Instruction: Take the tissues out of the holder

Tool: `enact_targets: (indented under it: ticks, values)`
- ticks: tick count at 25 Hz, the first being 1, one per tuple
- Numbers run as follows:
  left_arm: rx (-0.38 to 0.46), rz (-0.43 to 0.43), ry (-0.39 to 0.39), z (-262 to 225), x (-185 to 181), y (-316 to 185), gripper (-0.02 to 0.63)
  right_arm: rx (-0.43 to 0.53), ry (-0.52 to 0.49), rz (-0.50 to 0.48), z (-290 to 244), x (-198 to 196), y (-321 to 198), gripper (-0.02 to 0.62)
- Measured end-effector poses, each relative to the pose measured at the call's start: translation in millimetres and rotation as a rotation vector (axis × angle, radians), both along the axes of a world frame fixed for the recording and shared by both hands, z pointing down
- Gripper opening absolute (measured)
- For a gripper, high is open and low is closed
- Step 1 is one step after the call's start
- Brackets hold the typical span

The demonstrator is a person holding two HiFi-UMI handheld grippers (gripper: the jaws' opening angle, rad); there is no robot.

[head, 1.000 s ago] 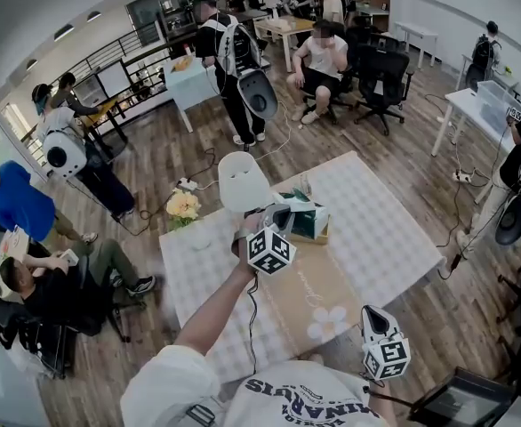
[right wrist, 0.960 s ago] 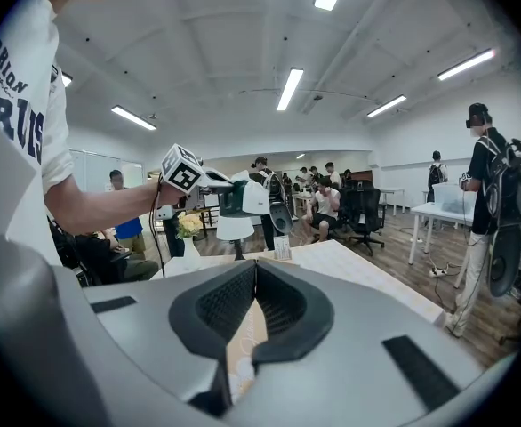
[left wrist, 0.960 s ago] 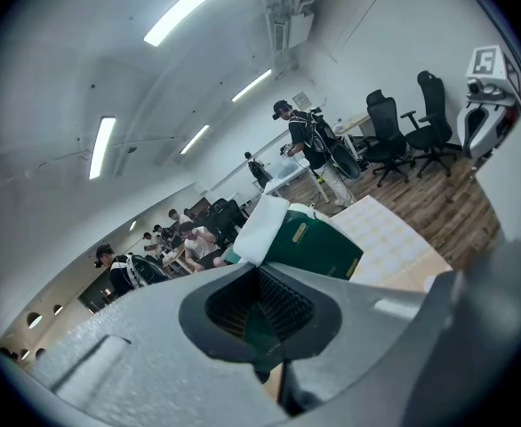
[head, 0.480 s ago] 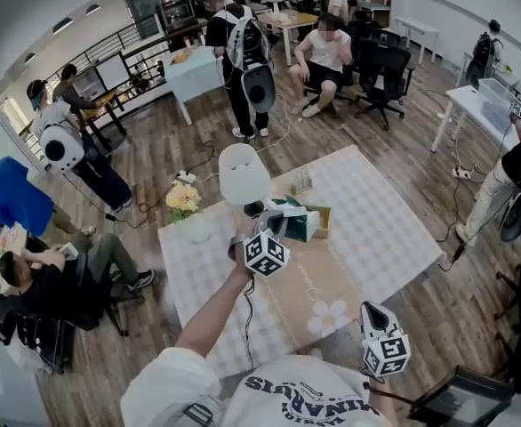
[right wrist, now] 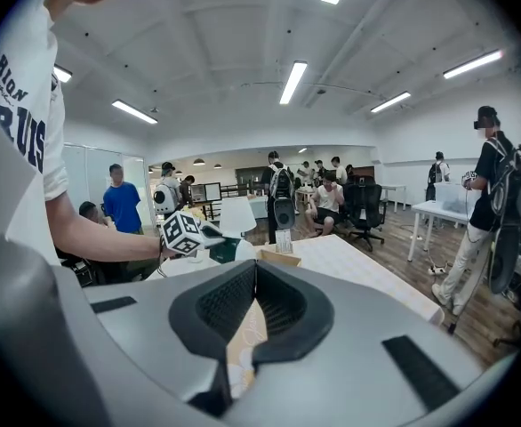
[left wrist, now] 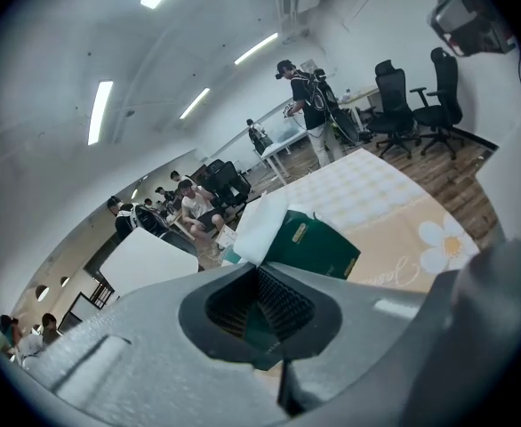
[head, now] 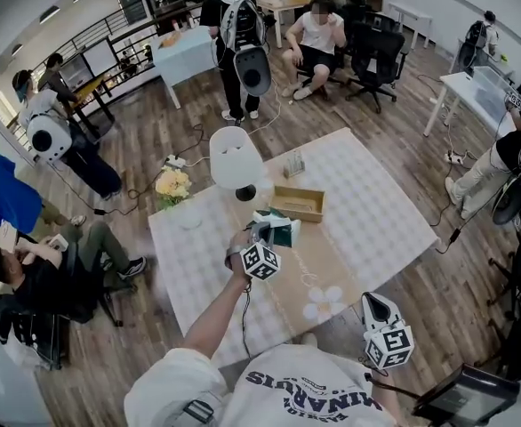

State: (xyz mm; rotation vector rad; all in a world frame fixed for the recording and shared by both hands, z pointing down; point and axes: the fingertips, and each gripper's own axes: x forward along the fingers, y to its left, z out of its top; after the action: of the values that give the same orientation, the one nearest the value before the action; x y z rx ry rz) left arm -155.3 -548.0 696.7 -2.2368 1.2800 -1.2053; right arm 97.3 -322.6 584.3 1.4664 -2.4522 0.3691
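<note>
Moved since a second ago: tissue pack (head: 281, 229), which then sat in the holder (head: 298, 203), now out of it and on my side of it. The holder now shows a bare interior.

1. Counter (head: 376, 229): checked cloth with a tan runner down the middle. It carries every item below.
2. Lamp (head: 234, 158): white shade, standing beyond the holder and to its left.
3. Holder: open wooden tray, flat on the counter, with nothing visible inside.
4. Tissue pack: green, with a white sheet standing out of its top. It sits just beside the holder's near left corner and apart from it. Whether its underside is clear of the counter I cannot tell.
5. Left claw (head: 262, 235): jaws pressed tight on the near edge of the pack, green showing between the ribbed pads in the left gripper view (left wrist: 260, 314).
6. Right claw (head: 373, 302): well back from the holder, near my body, jaws drawn together with nothing between them (right wrist: 253, 314).

Step in hand, as I judge it: the pack is extracted and is being carried away from the holder. The next move calls for a bare patch of runner on my side of the holder, a level lowering, and then release of the left claw.
</note>
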Motion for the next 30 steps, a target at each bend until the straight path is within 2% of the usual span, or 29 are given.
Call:
enact_targets:
  ticks: [5, 11, 14, 24, 30]
  values:
    - [-0.065, -0.030, -0.067, 69.1, -11.2, 3.4, 0.008, -0.015, -0.025, 0.013, -1.3, 3.8, 3.2, 0.008]
    - [-0.164, -0.071, -0.182, 153.9, -25.3, 13.7, 0.008, -0.027, -0.016, 0.027, -1.1, 6.7, 4.4, 0.008]
    - [-0.217, -0.093, -0.215, 188.2, -32.2, 25.1, 0.008, -0.031, -0.011, 0.035, -1.8, 7.0, 3.8, 0.008]
    - [-0.272, -0.049, -0.269, 201.2, -26.3, 33.0, 0.008, -0.038, -0.027, 0.003, 0.3, -3.1, -2.0, 0.008]
    - [-0.275, -0.087, -0.238, 198.0, -28.2, 31.1, 0.008, -0.048, -0.028, -0.024, 2.9, -7.5, -3.6, 0.008]
